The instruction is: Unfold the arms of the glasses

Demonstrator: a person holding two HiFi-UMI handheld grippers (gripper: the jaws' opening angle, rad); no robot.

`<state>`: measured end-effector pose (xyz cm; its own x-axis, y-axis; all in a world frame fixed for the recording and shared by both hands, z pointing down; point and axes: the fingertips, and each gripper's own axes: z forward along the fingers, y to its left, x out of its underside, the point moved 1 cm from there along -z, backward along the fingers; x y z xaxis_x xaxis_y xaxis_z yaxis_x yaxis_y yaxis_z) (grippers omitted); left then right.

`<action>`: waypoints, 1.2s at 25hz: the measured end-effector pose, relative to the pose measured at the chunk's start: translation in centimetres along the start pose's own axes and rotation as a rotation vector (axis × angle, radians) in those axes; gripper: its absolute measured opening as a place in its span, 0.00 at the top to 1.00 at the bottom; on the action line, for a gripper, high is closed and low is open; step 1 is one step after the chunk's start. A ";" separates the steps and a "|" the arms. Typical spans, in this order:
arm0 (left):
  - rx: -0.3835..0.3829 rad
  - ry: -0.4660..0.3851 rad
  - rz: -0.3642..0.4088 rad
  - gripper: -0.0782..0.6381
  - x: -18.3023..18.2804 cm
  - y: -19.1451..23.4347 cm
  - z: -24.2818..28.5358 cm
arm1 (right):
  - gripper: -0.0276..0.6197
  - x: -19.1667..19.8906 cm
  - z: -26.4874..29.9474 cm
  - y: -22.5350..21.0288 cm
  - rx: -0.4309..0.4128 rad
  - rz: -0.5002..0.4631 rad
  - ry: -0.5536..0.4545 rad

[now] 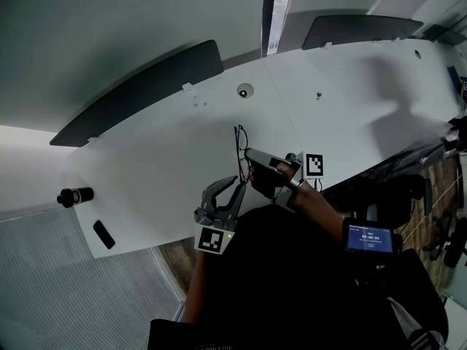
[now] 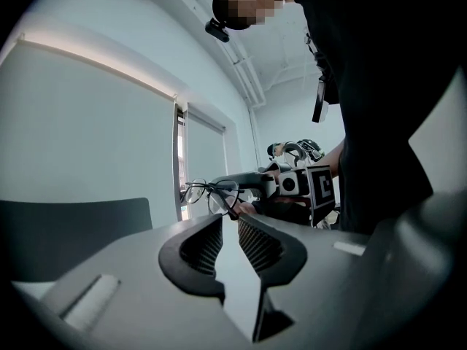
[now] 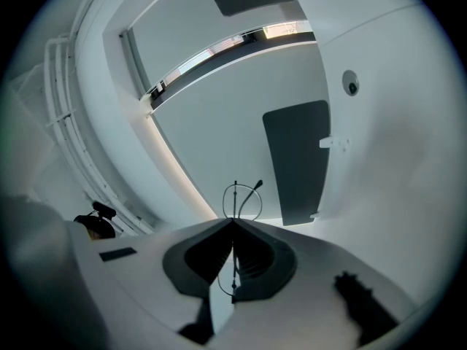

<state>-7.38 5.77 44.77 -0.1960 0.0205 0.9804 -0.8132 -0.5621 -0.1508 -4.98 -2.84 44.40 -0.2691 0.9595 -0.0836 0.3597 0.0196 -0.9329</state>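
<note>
Thin black wire-framed glasses (image 1: 240, 154) hang above the white table (image 1: 160, 159), near its front edge. My right gripper (image 1: 249, 155) is shut on their frame from the right. In the right gripper view the wire runs between the closed tips (image 3: 233, 224), and one lens ring (image 3: 241, 200) and an arm stick out past them. My left gripper (image 1: 239, 187) sits just below and nearer to me. Its jaws stand a little apart with nothing between the ribbed pads (image 2: 206, 243). In the left gripper view the glasses (image 2: 210, 193) are just beyond the left gripper (image 2: 230, 221), apart from it.
A black cylinder (image 1: 75, 195) and a flat black object (image 1: 103, 234) lie at the table's left end. A square marker tag (image 1: 314, 165) sits by the front edge. Dark panels (image 1: 139, 93) line the far side. A small screen (image 1: 370, 238) glows at the lower right.
</note>
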 end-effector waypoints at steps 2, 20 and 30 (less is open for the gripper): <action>0.001 0.005 -0.006 0.79 0.2 -0.1 0.1 | 0.94 0.0 0.1 0.1 -0.002 0.001 0.010; -0.038 0.052 0.004 0.84 0.6 0.3 -1.1 | 0.94 0.9 0.0 -0.5 0.006 -0.014 0.052; -0.069 0.085 -0.047 0.84 1.4 0.7 -2.3 | 0.95 1.0 -0.5 -1.1 0.041 -0.030 0.074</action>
<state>-9.44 7.30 45.79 -0.2001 0.1177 0.9727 -0.8577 -0.5009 -0.1158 -5.21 -1.75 45.54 -0.2122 0.9768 -0.0304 0.3148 0.0389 -0.9483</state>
